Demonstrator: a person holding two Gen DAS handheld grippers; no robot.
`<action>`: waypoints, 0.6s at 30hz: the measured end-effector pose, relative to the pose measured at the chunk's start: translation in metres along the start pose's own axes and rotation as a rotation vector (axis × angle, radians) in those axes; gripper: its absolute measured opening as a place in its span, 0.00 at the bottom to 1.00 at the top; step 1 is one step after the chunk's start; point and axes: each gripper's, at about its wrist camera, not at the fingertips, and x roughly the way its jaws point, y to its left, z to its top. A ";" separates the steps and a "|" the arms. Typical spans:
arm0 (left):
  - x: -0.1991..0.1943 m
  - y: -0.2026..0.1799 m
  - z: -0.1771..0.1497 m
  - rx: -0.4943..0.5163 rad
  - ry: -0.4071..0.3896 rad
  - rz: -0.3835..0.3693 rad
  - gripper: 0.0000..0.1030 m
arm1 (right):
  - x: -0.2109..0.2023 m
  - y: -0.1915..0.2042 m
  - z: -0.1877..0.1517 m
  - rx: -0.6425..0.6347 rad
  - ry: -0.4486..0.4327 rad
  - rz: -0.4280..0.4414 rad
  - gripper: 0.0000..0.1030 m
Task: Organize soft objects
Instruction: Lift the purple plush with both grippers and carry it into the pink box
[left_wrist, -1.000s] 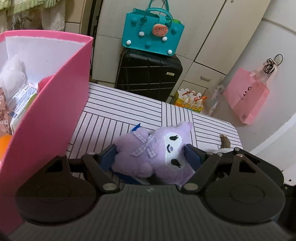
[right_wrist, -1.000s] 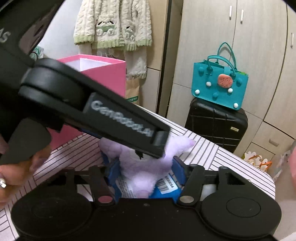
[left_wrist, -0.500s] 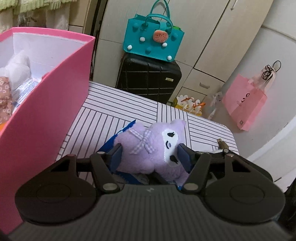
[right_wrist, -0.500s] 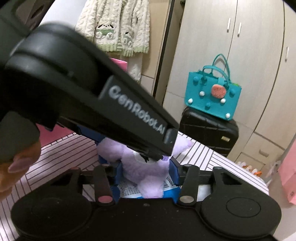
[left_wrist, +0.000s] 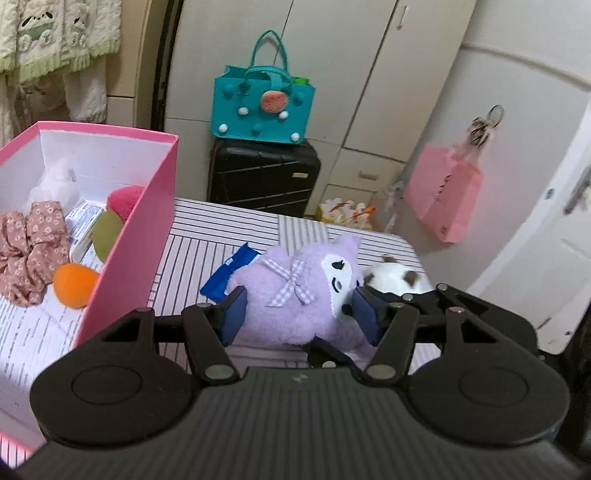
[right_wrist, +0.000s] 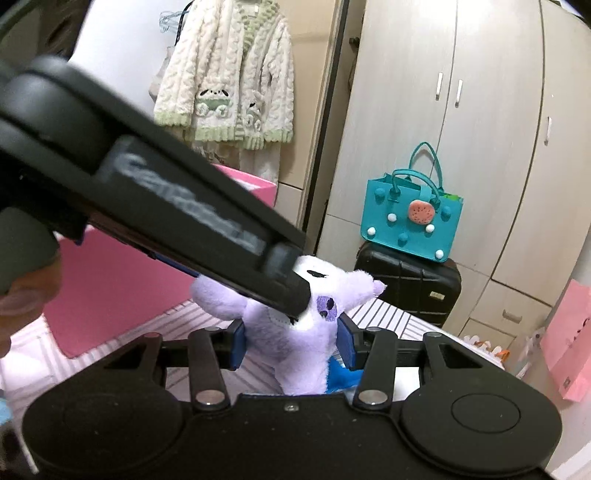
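Purple plush toy (left_wrist: 295, 299) gripped by both tongs, left tongs (left_wrist: 297, 314), right tongs (right_wrist: 291, 343)

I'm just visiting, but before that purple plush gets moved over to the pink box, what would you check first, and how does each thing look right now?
1. Left gripper closed on the purple plush: ok, both pads press its sides.
2. Right gripper also closed on it: ok.
3. Plush lifted off the striped table: cannot tell.
4. Pink box open on top: ok.
5. Room in the box: ok, bare floor shows near the orange ball.
6. Blue packet free of the plush: cannot tell; it lies against it.
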 end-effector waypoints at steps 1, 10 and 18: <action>-0.007 0.002 -0.001 -0.003 -0.009 -0.017 0.57 | -0.005 0.001 0.001 0.014 -0.003 0.008 0.52; -0.054 0.009 -0.021 0.067 -0.037 -0.055 0.53 | -0.035 0.023 0.001 0.047 0.001 0.056 0.52; -0.098 0.028 -0.044 0.168 0.035 -0.109 0.52 | -0.058 0.052 -0.003 0.073 0.038 0.142 0.52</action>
